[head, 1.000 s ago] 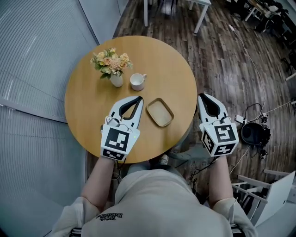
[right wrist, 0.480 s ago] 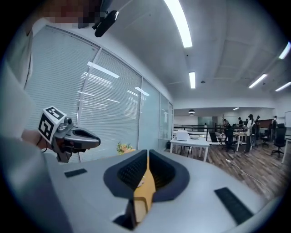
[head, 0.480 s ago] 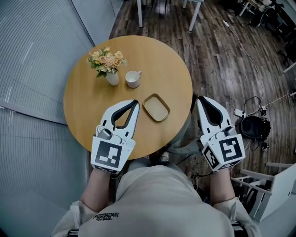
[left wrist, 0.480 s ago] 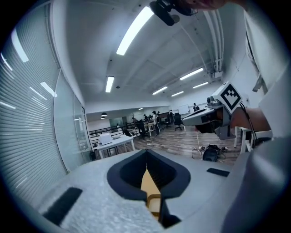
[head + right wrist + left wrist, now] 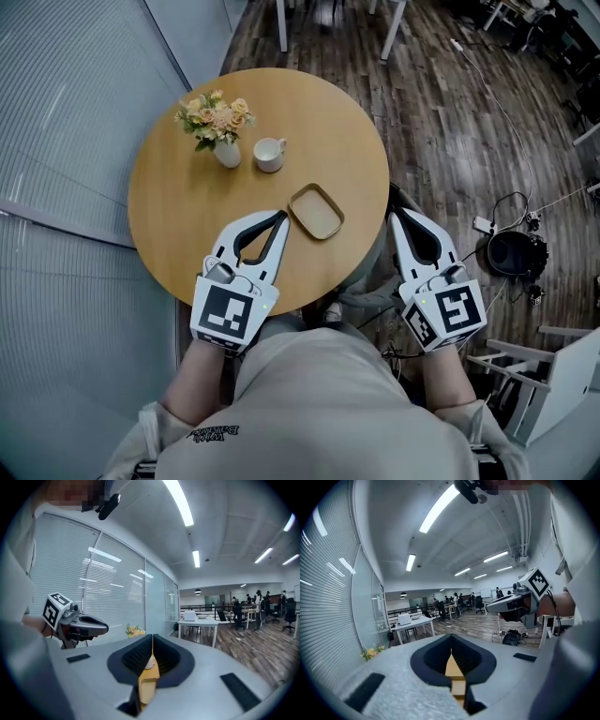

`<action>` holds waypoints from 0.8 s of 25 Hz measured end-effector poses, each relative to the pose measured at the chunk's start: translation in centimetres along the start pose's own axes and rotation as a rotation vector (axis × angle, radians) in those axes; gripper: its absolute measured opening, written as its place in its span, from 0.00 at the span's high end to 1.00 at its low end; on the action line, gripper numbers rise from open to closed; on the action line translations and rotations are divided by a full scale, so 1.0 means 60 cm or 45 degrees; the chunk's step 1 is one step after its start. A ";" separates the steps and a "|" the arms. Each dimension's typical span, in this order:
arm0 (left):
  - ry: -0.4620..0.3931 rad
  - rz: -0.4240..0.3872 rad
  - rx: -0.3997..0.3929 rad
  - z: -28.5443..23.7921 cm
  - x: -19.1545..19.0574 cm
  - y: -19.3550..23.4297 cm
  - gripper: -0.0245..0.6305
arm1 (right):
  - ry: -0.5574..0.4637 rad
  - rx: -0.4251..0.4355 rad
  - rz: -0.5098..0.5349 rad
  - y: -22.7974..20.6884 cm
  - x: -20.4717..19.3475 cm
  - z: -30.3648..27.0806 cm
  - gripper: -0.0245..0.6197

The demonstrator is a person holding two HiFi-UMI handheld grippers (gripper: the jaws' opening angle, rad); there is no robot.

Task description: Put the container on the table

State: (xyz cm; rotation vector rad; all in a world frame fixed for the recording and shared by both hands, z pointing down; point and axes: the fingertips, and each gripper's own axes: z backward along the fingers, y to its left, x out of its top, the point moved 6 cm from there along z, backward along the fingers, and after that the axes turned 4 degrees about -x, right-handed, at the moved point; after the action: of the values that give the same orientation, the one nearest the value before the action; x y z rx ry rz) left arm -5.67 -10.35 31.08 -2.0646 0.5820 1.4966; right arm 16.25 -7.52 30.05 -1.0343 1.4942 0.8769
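Tan container (image 5: 316,211) sits on the round surface (image 5: 178,202).
Left gripper (image 5: 279,218) just beside it, right gripper (image 5: 394,214) off the edge; both fingers pressed together, empty.

I read no words or numbers. The shirt print (image 5: 214,432) is too small to read. The left cube (image 5: 226,314) and right cube (image 5: 445,317) bear only square markers.

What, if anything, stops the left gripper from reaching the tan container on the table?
Probably nothing, so yes. The left gripper hovers just beside the container, with only bare table between them. Its jaws are together, so they would need opening first.
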 end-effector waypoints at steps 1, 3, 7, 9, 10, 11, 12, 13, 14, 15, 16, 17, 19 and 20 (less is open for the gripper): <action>-0.002 0.015 0.000 -0.001 0.001 -0.001 0.93 | 0.000 0.006 -0.001 0.002 -0.001 -0.001 0.91; -0.006 0.025 -0.005 -0.001 0.002 -0.001 0.93 | 0.003 0.011 -0.001 0.004 -0.001 -0.003 0.91; -0.013 0.020 -0.007 0.000 0.006 0.003 0.93 | 0.016 0.013 0.003 0.006 -0.004 -0.006 0.91; -0.013 0.014 -0.006 0.001 0.007 0.005 0.93 | 0.023 0.012 0.002 0.006 -0.006 -0.004 0.91; -0.012 0.009 -0.006 0.001 0.005 0.005 0.93 | 0.025 0.011 0.002 0.006 -0.007 -0.004 0.91; -0.010 0.009 -0.006 0.001 0.004 0.005 0.93 | 0.027 0.010 0.002 0.005 -0.008 -0.003 0.91; -0.008 0.009 -0.006 0.000 0.002 0.006 0.93 | 0.028 0.008 0.002 0.005 -0.009 -0.004 0.91; -0.005 0.004 -0.007 -0.001 0.000 0.006 0.93 | 0.028 0.007 0.003 0.005 -0.008 -0.004 0.91; -0.001 -0.005 -0.008 -0.002 -0.003 0.007 0.93 | 0.027 0.007 0.006 0.005 -0.007 -0.005 0.91; 0.005 -0.020 -0.009 -0.002 -0.005 0.008 0.93 | 0.025 0.007 0.010 0.005 -0.006 -0.006 0.91; 0.011 -0.038 -0.009 -0.003 -0.007 0.008 0.93 | 0.024 0.007 0.013 0.006 -0.004 -0.008 0.91; 0.017 -0.055 -0.008 -0.003 -0.008 0.009 0.93 | 0.022 0.009 0.017 0.006 -0.003 -0.009 0.91; 0.021 -0.071 -0.007 -0.005 -0.009 0.012 0.93 | 0.022 0.011 0.022 0.008 -0.002 -0.014 0.91; 0.019 -0.068 -0.008 -0.005 -0.009 0.014 0.93 | 0.023 0.011 0.024 0.008 -0.002 -0.016 0.91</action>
State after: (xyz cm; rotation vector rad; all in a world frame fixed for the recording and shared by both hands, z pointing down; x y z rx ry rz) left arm -6.11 -11.19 31.55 -2.0813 0.5246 1.4555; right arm 15.48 -8.20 30.32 -1.0258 1.5235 0.8755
